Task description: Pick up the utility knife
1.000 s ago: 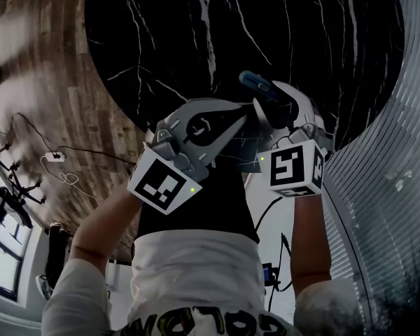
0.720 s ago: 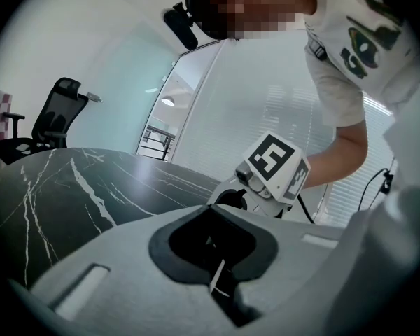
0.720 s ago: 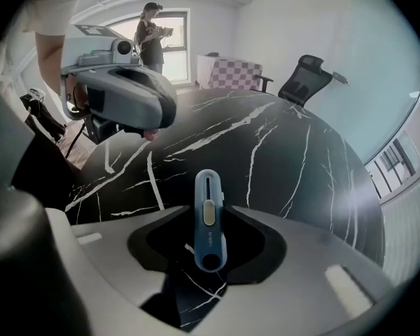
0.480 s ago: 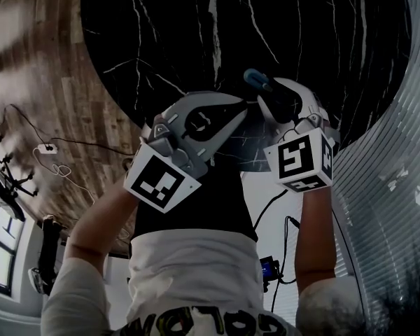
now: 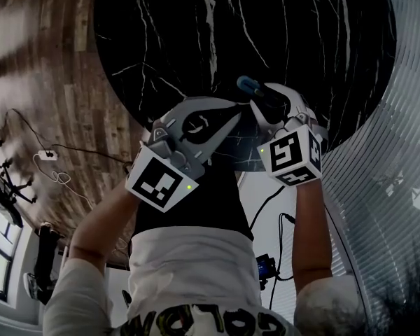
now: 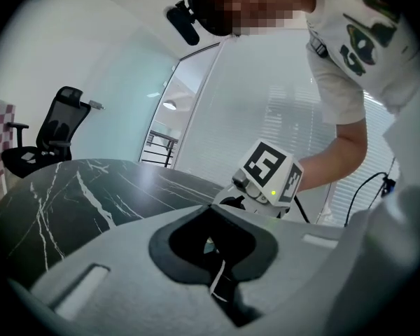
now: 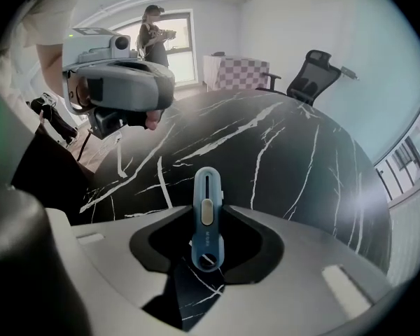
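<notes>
The utility knife (image 7: 207, 212) sits between the jaws of the right gripper (image 5: 269, 103). Its long axis runs along the gripper's line, and its far end projects over the black marble table (image 5: 196, 33). The pads bear on both its sides, so it is gripped. The left gripper (image 5: 227, 114), jaws together and empty, sits just beside. Compared with a second ago, the right jaws have narrowed, and both grippers are placed much as before.

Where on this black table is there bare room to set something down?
Nearly all of the table is bare, out to its far rim. It is crowded only at the near edge: left hand-held gripper, right hand-held gripper, utility knife.
</notes>
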### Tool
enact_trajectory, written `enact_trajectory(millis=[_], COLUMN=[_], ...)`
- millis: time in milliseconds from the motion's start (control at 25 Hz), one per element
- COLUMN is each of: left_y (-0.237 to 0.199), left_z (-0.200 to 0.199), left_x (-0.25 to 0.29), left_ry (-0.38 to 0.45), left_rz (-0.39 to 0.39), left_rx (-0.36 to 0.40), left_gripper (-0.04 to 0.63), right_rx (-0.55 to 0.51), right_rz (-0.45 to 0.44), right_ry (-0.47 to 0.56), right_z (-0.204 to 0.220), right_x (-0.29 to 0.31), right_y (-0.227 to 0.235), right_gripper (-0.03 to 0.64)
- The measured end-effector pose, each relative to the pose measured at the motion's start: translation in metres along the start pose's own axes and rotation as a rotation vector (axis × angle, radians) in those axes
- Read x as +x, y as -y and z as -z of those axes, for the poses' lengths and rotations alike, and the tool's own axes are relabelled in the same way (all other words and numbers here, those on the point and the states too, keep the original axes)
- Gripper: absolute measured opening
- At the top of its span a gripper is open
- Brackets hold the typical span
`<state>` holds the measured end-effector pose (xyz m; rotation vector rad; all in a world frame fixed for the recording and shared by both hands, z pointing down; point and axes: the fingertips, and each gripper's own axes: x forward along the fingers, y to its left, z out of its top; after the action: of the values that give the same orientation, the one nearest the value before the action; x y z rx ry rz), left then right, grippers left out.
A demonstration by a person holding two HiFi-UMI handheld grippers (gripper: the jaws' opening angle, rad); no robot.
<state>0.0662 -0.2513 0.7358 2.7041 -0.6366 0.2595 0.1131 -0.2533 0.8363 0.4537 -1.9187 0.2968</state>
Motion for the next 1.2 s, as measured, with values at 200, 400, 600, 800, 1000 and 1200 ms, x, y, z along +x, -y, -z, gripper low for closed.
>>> enact_trajectory(millis=[200,400,600,800,1000,1200], left_y=[0.011,0.019,0.034,0.054,0.067,0.077], left_z=[-0.031,-0.067,-0.104,-0.14,-0.179,-0.219], left_x=[-0.012,-0.02,-0.031,-0.044,-0.053,-0.064], left_ry=[0.005,0.023,0.045,0.059,0.116,0.172], left_rz=[-0.012,-0.013,-0.019,-0.024,-0.039,-0.061], left_rx=[0.009,0.043,0.059,0.076,0.081,0.06], left_gripper=[0.003,0.003,0.003,0.003,0.004,0.003], right_rx=[0.029,0.06,0.101,0.158,0.234,0.306], right_rz=[0.049,0.124,0.194,0.269,0.335,0.356], right_ry=[0.062,0.124,0.2,0.318,0.443,0.603], right_z=[-0.018,-0.036,-0.051,-0.069,-0.081,-0.096], right_x=[-0.038,-0.081,-0.13,-0.183,-0.231,-0.275], right_y=[-0.001,0.009,0.015,0.017,0.019,0.014], right_gripper=[0.129,0.129,0.129,0.129,0.13,0.129])
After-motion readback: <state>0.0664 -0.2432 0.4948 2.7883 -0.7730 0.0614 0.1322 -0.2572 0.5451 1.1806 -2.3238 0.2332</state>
